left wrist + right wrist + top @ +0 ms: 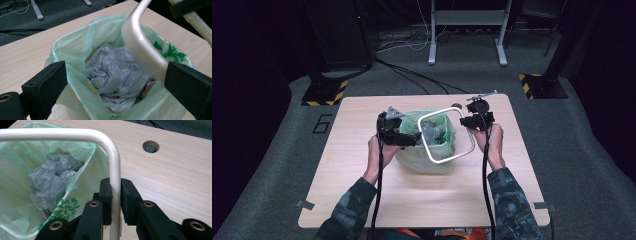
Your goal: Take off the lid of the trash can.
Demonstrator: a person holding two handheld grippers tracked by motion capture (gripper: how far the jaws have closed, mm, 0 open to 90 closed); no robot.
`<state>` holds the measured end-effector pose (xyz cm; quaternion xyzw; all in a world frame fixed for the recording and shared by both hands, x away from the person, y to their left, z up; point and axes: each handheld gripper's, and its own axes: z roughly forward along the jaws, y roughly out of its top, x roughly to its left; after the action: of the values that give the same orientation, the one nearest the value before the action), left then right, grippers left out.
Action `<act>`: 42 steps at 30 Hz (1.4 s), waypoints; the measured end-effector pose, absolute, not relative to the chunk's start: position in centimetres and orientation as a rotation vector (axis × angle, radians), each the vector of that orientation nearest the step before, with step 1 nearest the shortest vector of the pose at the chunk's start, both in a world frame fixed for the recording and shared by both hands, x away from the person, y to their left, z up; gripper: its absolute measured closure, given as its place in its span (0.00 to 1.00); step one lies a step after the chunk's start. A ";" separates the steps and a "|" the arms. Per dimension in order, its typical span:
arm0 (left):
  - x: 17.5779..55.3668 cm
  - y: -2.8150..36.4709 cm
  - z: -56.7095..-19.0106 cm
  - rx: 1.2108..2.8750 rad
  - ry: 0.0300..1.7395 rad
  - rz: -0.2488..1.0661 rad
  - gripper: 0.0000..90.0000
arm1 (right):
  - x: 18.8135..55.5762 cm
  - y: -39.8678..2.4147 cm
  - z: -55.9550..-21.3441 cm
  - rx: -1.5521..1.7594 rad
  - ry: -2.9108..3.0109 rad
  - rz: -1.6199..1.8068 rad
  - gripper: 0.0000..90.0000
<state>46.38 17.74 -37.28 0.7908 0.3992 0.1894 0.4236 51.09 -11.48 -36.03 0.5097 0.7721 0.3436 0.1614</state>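
A small bin lined with a pale green bag [427, 162] [75, 47] [15, 195] stands mid-table. Crumpled grey plastic [117, 67] [50, 180] lies inside it. A white rounded-rectangle frame [426, 145] [140, 47] [62, 134] hangs tilted over the bin's mouth. My right gripper [468, 121] [116, 192] is shut on the frame's right bar, its pads pressing both sides. At the bin's left rim my left gripper [407, 139] [117, 75] is open, its jaws wide apart. The bag's edge and a bend of the frame lie between them without touching the pads.
The light wooden table [362, 200] has a round cable hole [456, 105] [150, 146] behind the bin. Bare tabletop lies in front of and beside the bin. On the floor beyond stand weighted stand bases [324, 92] [542, 85], a desk frame [467, 35] and loose cables.
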 end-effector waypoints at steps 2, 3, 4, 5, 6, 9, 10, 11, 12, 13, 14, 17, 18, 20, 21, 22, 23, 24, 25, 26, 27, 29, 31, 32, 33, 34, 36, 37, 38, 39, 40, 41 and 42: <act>46.0 18.0 -37.5 1.988 0.994 0.473 0.05 | 50.9 -11.8 -35.9 1.461 2.197 0.986 0.89; 45.9 18.1 -37.6 1.996 0.993 0.474 0.05 | 50.8 -11.9 -35.8 1.461 2.194 0.986 0.89; 45.7 18.3 -37.8 1.999 0.991 0.474 0.05 | 50.7 -12.0 -35.8 1.459 2.192 0.980 0.89; 45.7 18.3 -37.8 1.999 0.991 0.474 0.05 | 50.7 -12.0 -35.8 1.459 2.192 0.980 0.89; 45.2 18.7 -38.1 2.003 0.991 0.479 0.05 | 50.6 -12.4 -35.6 1.459 2.185 0.978 0.89; 44.6 19.3 -38.5 2.008 0.994 0.488 0.05 | 50.4 -12.8 -35.6 1.461 2.175 0.980 0.89; 44.0 19.9 -39.1 2.015 0.997 0.500 0.05 | 50.2 -13.3 -35.5 1.462 2.166 0.979 0.89; 44.0 19.9 -39.1 2.015 0.997 0.500 0.06 | 50.2 -13.3 -35.5 1.462 2.166 0.979 0.89; 43.3 20.6 -39.9 2.019 1.008 0.508 0.06 | 50.0 -13.8 -35.6 1.473 2.159 0.979 0.89; 43.3 20.6 -39.9 2.019 1.008 0.508 0.06 | 50.0 -14.0 -35.6 1.471 2.157 0.982 0.89; 42.6 21.3 -40.8 2.010 1.018 0.518 0.06 | 49.9 -14.2 -35.6 1.480 2.150 0.982 0.89; 41.9 22.0 -41.9 2.009 1.036 0.528 0.06 | 49.7 -14.6 -35.6 1.487 2.146 0.980 0.89; 41.3 22.6 -43.2 2.016 1.051 0.521 0.06 | 49.6 -15.0 -35.6 1.497 2.141 0.983 0.89; 40.8 23.2 -44.7 2.045 1.075 0.522 0.05 | 49.4 -15.4 -35.6 1.500 2.138 0.983 0.89; 40.6 23.6 -45.4 2.056 1.090 0.516 0.05 | 49.3 -15.5 -35.6 1.499 2.135 0.981 0.89; 40.4 23.9 -46.1 2.069 1.108 0.517 0.04 | 49.2 -15.7 -35.5 1.497 2.134 0.982 0.89; 40.3 24.2 -46.8 2.080 1.126 0.518 0.04 | 49.1 -15.9 -35.5 1.500 2.130 0.984 0.89; 40.2 24.5 -47.5 2.086 1.145 0.512 0.04 | 49.0 -16.1 -35.5 1.504 2.124 0.988 0.89; 40.2 24.5 -47.5 2.086 1.145 0.512 0.04 | 49.0 -16.1 -35.5 1.504 2.124 0.988 0.89; 40.1 24.8 -48.2 2.098 1.165 0.513 0.04 | 48.9 -16.3 -35.5 1.510 2.119 0.990 0.89; 40.1 24.9 -48.7 2.097 1.175 0.516 0.03 | 48.9 -16.5 -35.4 1.510 2.113 0.991 0.89; 39.8 25.2 -49.5 2.109 1.196 0.529 0.03 | 48.8 -17.1 -35.5 1.515 2.104 0.996 0.89; 39.6 25.4 -50.4 2.115 1.211 0.537 0.02 | 48.7 -17.4 -35.6 1.524 2.100 0.998 0.89; 39.5 25.4 -51.1 2.117 1.219 0.552 0.02 | 48.7 -17.7 -35.7 1.528 2.095 0.993 0.89; 39.5 25.4 -51.1 2.117 1.219 0.552 0.02 | 48.7 -17.7 -35.7 1.528 2.095 0.993 0.89; 39.5 25.4 -51.9 2.140 1.225 0.555 0.02 | 48.6 -18.1 -35.9 1.530 2.094 0.986 0.89; 39.5 25.6 -52.4 2.133 1.233 0.536 0.01 | 48.5 -18.4 -35.8 1.529 2.090 0.981 0.89; 39.6 25.8 -52.4 2.132 1.237 0.532 0.01 | 48.5 -18.6 -35.8 1.536 2.083 0.978 0.89; 39.5 25.9 -52.5 2.113 1.252 0.530 0.01 | 48.4 -18.8 -35.9 1.543 2.079 0.976 0.89; 39.5 25.9 -52.5 2.113 1.252 0.530 0.01 | 48.4 -18.8 -35.9 1.543 2.079 0.976 0.89; 39.6 26.2 -52.7 2.100 1.247 0.514 0.01 | 48.3 -19.3 -35.9 1.551 2.069 0.966 0.89; 39.6 26.2 -52.7 2.100 1.247 0.514 0.01 | 48.3 -19.3 -35.9 1.551 2.069 0.966 0.89; 39.6 26.5 -53.0 2.060 1.260 0.523 0.01 | 48.2 -19.7 -36.1 1.556 2.063 0.951 0.89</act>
<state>39.62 26.53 -52.98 0.7874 0.4814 0.1998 0.3292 48.19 -19.73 -36.06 0.5544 0.7353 0.3387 0.1929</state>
